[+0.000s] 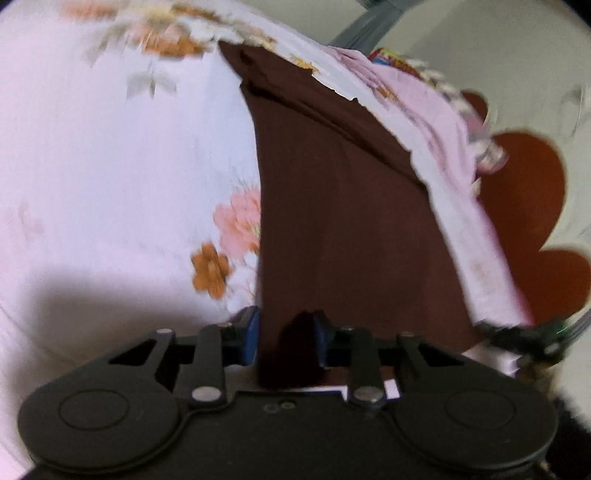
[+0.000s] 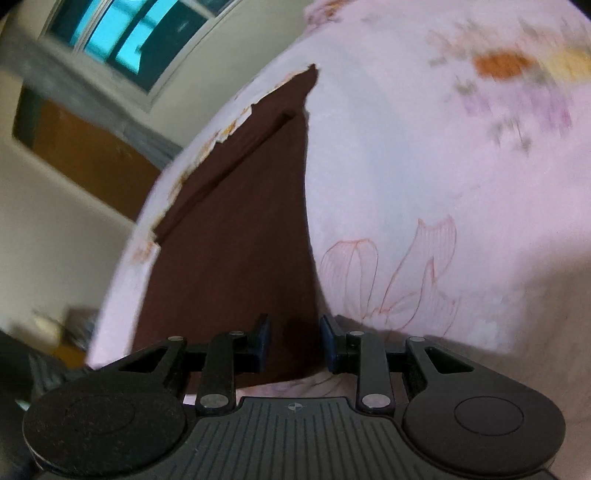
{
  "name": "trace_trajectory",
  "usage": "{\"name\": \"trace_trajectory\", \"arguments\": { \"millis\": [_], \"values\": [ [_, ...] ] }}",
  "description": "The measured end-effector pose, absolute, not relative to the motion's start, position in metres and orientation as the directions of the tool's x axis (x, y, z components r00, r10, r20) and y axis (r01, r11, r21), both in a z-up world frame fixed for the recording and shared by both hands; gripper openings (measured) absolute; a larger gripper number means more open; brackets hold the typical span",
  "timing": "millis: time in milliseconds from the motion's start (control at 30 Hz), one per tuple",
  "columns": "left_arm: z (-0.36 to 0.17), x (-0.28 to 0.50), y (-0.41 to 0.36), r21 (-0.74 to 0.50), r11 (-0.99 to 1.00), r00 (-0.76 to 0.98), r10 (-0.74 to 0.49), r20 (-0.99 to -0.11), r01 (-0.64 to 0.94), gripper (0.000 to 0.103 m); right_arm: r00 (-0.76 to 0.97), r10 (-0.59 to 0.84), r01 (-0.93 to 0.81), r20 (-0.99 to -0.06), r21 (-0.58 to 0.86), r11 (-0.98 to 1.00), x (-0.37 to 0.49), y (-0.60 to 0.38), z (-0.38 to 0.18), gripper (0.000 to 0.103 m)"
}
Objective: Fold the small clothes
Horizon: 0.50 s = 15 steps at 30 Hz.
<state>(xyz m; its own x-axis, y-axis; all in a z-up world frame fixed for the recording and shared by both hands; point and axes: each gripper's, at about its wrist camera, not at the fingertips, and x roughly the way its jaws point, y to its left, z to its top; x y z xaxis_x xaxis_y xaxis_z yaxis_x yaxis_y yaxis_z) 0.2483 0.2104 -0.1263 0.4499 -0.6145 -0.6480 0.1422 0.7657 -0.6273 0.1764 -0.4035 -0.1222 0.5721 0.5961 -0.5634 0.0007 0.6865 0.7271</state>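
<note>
A dark maroon garment (image 1: 332,206) lies stretched on a pink floral bedsheet (image 1: 110,166). My left gripper (image 1: 286,339) is shut on the garment's near edge, with cloth bunched between its blue pads. In the right wrist view the same maroon garment (image 2: 236,229) runs away from my right gripper (image 2: 295,343). Its blue pads stand either side of the garment's near corner with a gap between them. Whether they pinch the cloth is not clear. A fold line crosses the garment's far part.
The bedsheet (image 2: 443,184) covers the bed. Its edge drops off on the right in the left wrist view, above a floor with red heart shapes (image 1: 524,184). A window (image 2: 122,33) and an orange-brown panel (image 2: 81,147) lie beyond the bed's left edge.
</note>
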Motion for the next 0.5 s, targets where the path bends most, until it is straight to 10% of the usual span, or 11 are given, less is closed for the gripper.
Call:
{"name": "trace_trajectory", "arguments": {
  "millis": [100, 167, 500],
  "values": [
    [-0.151, 0.255, 0.229, -0.781, 0.621, 0.411, -0.731, -0.544, 0.071, 0.027, 0.553, 0.652, 0.04, -0.518, 0.799, 0.6, 0.185, -0.408, -0.133, 0.03],
    [-0.163, 0.259, 0.236, -0.797, 0.603, 0.406, -0.736, -0.541, 0.031, 0.005, 0.537, 0.687, 0.037, -0.489, 0.828, 0.56, 0.194, -0.409, -0.138, 0.03],
    [-0.168, 0.256, 0.235, -0.828, 0.555, 0.413, -0.774, -0.481, 0.077, 0.019, 0.5, 0.751, 0.004, -0.431, 0.869, 0.496, 0.203, -0.415, -0.147, 0.03]
  ]
}}
